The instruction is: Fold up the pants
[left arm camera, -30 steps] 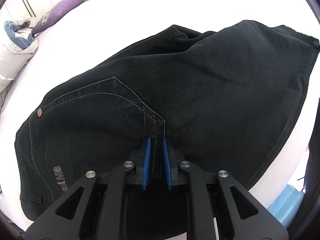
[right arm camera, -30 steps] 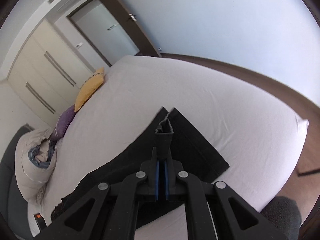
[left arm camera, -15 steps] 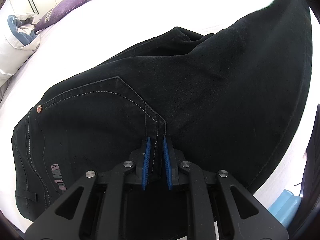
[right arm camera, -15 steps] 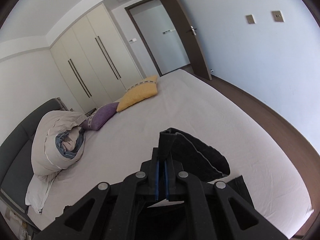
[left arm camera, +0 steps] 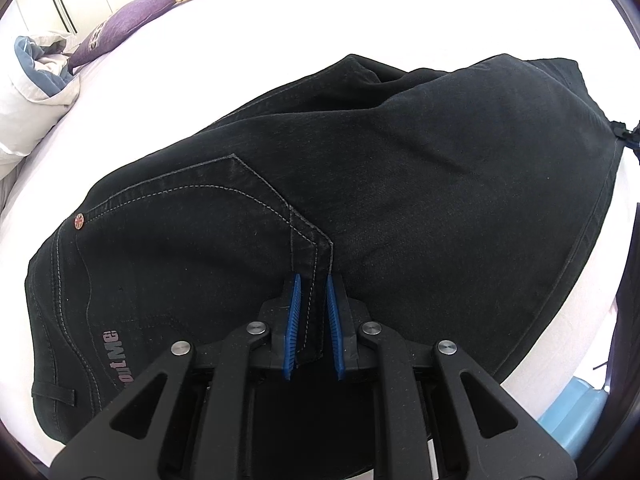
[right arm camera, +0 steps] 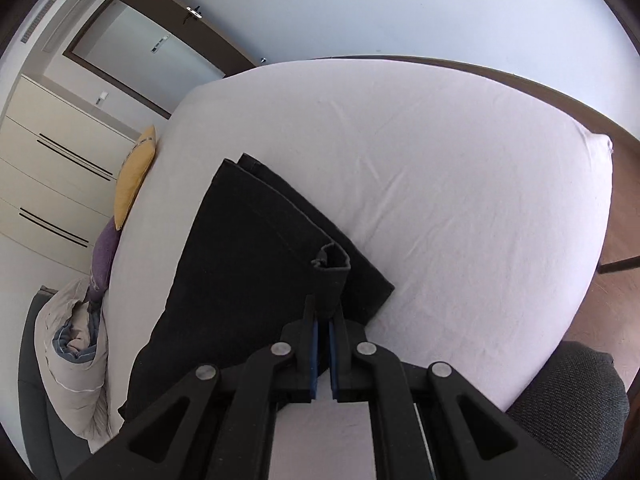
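Black pants (left arm camera: 400, 208) lie on a white bed (left arm camera: 280, 20), waist end at the near left, legs folded over toward the right. My left gripper (left arm camera: 312, 284) is shut on the pants at the stitched seam near the crotch. In the right wrist view the pants (right arm camera: 248, 264) lie flat in layers across the bed (right arm camera: 440, 184). My right gripper (right arm camera: 323, 320) is shut on the pants' leg hem (right arm camera: 331, 262), which stands up between the blue pads, just above the folded layers.
A purple pillow (left arm camera: 128, 20), a yellow pillow (right arm camera: 134, 176) and a bundled duvet (right arm camera: 72, 344) lie at the bed's head. Wardrobes (right arm camera: 52, 168) and a door (right arm camera: 148, 48) stand beyond. A blue object (left arm camera: 576, 412) and a dark grey seat (right arm camera: 572, 392) sit beside the bed.
My right gripper lifted the leg hem high, then brought it back down over the pants; the raised leg now lies lower across the right. My left gripper has held still.
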The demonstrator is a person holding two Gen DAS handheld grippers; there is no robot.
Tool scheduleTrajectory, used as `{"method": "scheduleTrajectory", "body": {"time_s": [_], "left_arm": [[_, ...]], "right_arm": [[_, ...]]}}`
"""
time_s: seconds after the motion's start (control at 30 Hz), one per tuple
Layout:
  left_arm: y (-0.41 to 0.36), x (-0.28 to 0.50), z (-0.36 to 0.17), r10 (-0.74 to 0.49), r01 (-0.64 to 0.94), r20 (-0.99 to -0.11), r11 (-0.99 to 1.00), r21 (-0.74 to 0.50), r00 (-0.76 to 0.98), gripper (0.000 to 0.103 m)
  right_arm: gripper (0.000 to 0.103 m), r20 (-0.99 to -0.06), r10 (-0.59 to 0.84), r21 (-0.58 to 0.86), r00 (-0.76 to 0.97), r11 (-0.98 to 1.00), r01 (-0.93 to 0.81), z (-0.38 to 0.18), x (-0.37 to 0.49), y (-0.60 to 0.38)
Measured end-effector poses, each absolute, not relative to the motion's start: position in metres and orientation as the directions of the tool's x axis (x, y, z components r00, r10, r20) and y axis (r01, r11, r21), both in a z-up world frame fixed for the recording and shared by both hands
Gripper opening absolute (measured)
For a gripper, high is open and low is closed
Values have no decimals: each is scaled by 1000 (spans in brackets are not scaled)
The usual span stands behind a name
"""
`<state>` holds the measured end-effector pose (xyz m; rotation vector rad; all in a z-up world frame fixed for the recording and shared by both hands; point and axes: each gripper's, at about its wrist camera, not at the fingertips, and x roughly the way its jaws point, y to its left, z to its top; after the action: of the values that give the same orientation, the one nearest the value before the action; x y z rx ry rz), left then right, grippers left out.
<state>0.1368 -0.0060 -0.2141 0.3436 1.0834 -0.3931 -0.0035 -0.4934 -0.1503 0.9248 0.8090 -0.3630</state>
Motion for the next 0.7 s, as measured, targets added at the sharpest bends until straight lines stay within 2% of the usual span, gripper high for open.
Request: {"method": "scheduleTrajectory", "body": {"time_s": [0.2, 0.33, 0.37, 0.4, 0.43, 0.53, 0.57, 0.6, 0.63, 0.67, 0.7], "left_arm": [[-12, 136, -215, -130, 464, -899, 881, 89, 419, 13], [-13, 134, -215, -134, 467, -895, 880, 90, 425, 13], [-12, 132, -214, -137, 467, -893, 880, 88, 428, 13], [-11, 131, -214, -140, 466, -892, 881, 87, 430, 13], [-10, 129, -213, -141, 464, -890, 882, 86, 434, 13], [-9, 125, -213, -142, 460, -885, 883, 89, 444, 13], [-9, 124, -212, -141, 460, -884, 883, 92, 447, 13], [-9, 123, -212, -137, 460, -882, 882, 99, 451, 13], [-10, 122, -211, -133, 462, -880, 880, 106, 456, 14], [-11, 120, -212, -128, 465, -878, 877, 116, 461, 13], [-12, 119, -212, -125, 468, -876, 875, 124, 467, 13]], "right_arm": [[5, -730, 29, 535, 682, 646, 545, -118, -3, -482], [6, -830, 75, 463, 553, 644, 608, -148, 1, -483], [9, -837, 64, 446, 543, 656, 609, -143, -3, -481], [22, -853, 23, 389, 522, 695, 605, -132, -4, -476], [27, -862, -48, 307, 505, 743, 595, -116, -5, -470], [30, -812, -190, 147, 551, 849, 508, -58, 4, -453], [32, -793, -188, 129, 580, 878, 461, -41, 15, -446], [32, -772, -90, 179, 629, 919, 351, -25, 32, -434], [32, -750, 70, 270, 658, 940, 208, -14, 52, -420], [32, -724, 247, 357, 645, 933, 44, -6, 78, -396], [32, -718, 346, 379, 605, 922, -78, -1, 101, -369]]}}
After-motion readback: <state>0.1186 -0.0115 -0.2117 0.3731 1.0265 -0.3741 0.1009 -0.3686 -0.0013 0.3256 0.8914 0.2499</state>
